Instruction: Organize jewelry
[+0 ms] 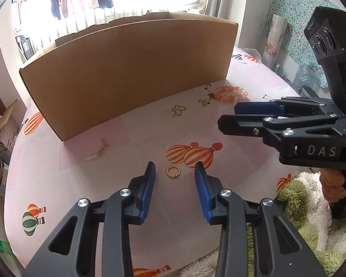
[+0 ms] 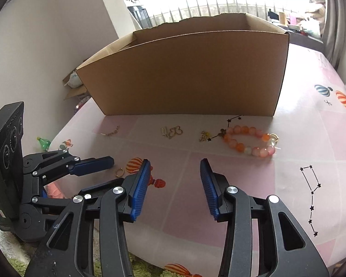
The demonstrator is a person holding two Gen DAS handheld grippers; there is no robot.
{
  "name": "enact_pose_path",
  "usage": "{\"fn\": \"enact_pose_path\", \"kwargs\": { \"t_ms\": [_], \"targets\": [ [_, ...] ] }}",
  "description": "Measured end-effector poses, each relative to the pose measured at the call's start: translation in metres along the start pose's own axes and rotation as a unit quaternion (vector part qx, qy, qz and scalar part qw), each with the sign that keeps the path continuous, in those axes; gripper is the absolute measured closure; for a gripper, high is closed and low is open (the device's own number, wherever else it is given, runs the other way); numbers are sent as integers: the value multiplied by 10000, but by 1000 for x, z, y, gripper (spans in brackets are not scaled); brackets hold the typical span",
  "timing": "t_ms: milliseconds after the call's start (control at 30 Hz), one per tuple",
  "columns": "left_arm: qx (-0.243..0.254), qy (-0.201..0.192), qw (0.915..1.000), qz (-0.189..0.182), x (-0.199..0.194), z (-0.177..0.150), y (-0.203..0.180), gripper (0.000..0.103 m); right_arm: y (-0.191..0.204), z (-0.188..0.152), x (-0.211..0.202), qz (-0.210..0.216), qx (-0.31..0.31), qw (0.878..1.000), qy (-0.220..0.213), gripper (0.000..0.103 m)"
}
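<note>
Hidden and unclear parts

The box point(image 2: 186, 73) hid its own floor behind its tall near wall. The small gold pieces point(image 2: 171, 132) beside the bracelet point(image 2: 250, 142) were too tiny to identify. The hand point(image 1: 334, 184) on the right gripper was cut off at the frame's edge.

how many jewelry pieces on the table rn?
5: gold ring near the left gripper; chain by the box; butterfly clips; small charm; bead bracelet. Box contents hidden.
</note>
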State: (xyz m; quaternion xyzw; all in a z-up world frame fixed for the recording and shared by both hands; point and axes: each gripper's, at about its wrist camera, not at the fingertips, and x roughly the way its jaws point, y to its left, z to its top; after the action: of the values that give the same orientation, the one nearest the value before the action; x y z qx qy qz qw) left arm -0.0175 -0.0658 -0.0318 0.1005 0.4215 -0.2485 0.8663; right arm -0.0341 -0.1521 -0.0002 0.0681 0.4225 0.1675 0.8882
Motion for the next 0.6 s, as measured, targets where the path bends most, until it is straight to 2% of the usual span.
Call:
{"fn": "enact_pose_path", "kwargs": {
  "t_ms": [100,233,333,467,600],
  "targets": [
    [-52,13,10000,0,3,3,3,77,-1,-1,3,-16,56,10000,29,62],
    [0,7,10000,19,6,4,3,79,-6,-1,3,2,147,9998,96,64],
    [76,5,9999,73,6,4,2,79,-11,2,-2,-112,181,9998,-37,68],
    [103,-7,9999,88,6,4,2,82,-38,11,-19,-643,262,9966,-434,71],
    [100,-16,9999,97,8,5,1,84,-70,17,-15,-1287,496,9899,-333,84]
  ]
}}
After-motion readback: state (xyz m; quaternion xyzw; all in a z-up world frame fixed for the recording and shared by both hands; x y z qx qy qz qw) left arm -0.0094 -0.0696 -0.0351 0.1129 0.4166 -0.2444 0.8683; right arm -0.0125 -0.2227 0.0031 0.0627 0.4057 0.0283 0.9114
